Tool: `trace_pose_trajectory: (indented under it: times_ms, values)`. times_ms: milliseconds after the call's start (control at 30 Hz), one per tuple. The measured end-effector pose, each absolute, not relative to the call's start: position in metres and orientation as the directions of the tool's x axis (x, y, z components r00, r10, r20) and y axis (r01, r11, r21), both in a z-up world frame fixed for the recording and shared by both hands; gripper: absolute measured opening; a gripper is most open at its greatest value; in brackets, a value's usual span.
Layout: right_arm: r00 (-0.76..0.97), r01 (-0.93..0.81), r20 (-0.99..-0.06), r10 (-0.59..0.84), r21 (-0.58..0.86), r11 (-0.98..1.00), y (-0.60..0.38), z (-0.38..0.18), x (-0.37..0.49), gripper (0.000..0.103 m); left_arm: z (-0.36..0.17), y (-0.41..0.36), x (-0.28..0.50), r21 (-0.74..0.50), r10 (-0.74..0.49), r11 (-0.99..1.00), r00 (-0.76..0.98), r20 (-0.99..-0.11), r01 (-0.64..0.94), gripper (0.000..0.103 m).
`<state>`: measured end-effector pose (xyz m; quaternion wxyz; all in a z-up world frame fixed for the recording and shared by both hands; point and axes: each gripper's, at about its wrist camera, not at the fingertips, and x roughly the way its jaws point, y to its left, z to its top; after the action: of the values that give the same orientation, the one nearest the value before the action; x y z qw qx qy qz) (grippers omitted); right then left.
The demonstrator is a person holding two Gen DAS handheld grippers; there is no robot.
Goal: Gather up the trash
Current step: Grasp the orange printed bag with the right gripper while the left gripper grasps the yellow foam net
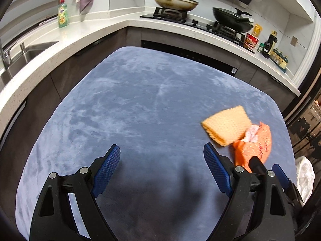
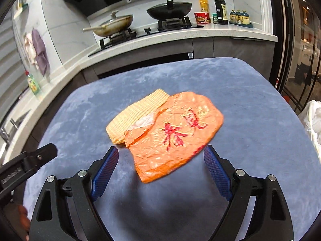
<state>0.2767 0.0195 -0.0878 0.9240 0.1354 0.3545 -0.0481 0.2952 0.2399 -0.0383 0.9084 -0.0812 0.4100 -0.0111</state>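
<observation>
Blue plush cloth covers the desk (image 2: 250,100), and on it lie an orange plastic bag (image 2: 174,134) printed with red characters and a yellow ribbed cloth (image 2: 136,114) that touches the bag's left edge, a scrap of white paper showing at the bag's torn mouth. Right gripper (image 2: 161,163) hangs just above the near end of the bag with its jaws spread wide and their blue pads clear of it, nothing pinched. Left gripper (image 1: 162,167), off to the left over bare cloth, likewise has its jaws spread and empty, and a white bin bag (image 2: 313,120) sits past the desk's right edge.
</observation>
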Motion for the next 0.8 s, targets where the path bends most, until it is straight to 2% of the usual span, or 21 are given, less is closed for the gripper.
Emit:
trace_pose_trajectory:
  times_ms: [200, 300, 333, 400, 467, 500, 533, 567, 667, 800]
  values:
    - [0.694, 0.220, -0.716, -0.072, 0.115, 0.969, 0.031, -0.105, 0.298, 0.083, -0.049, 0.250, 0.307, -0.170, -0.084, 0.983, 0.652, -0.754, -0.069, 0.081]
    - [0.676, 0.238, -0.733, -0.078, 0.117, 0.964, 0.022, -0.110, 0.299, 0.081, -0.051, 0.247, 0.311, -0.174, -0.094, 0.983, 0.649, -0.755, -0.060, 0.081]
    - [0.676, 0.245, -0.734, -0.066, 0.139, 0.960, 0.015, -0.111, 0.298, 0.078, -0.052, 0.245, 0.313, -0.176, -0.100, 0.983, 0.648, -0.755, -0.054, 0.081]
    - [0.669, 0.254, -0.740, -0.060, 0.153, 0.955, 0.008, -0.112, 0.297, 0.063, -0.052, 0.238, 0.317, -0.179, -0.113, 0.983, 0.647, -0.754, -0.037, 0.081]
    - [0.664, 0.258, -0.746, -0.048, 0.168, 0.952, -0.004, -0.113, 0.295, 0.054, -0.052, 0.230, 0.321, -0.178, -0.125, 0.984, 0.647, -0.752, -0.018, 0.081]
    - [0.663, 0.261, -0.747, -0.046, 0.174, 0.949, -0.008, -0.114, 0.293, 0.043, -0.052, 0.225, 0.323, -0.178, -0.133, 0.984, 0.647, -0.751, -0.005, 0.082]
    - [0.662, 0.264, -0.749, -0.043, 0.179, 0.948, -0.012, -0.115, 0.292, 0.038, -0.052, 0.218, 0.326, -0.177, -0.141, 0.984, 0.647, -0.750, 0.010, 0.089]
    - [0.662, 0.266, -0.748, -0.038, 0.187, 0.946, -0.019, -0.114, 0.289, 0.037, -0.052, 0.211, 0.328, -0.173, -0.148, 0.985, 0.649, -0.746, 0.026, 0.091]
    - [0.670, 0.273, -0.742, -0.036, 0.201, 0.941, -0.031, -0.111, 0.282, 0.023, -0.054, 0.190, 0.335, -0.163, -0.169, 0.984, 0.646, -0.744, 0.069, 0.091]
    - [0.686, 0.278, -0.727, -0.029, 0.225, 0.934, -0.047, -0.106, 0.273, 0.019, -0.060, 0.165, 0.347, -0.160, -0.192, 0.981, 0.632, -0.750, 0.108, 0.091]
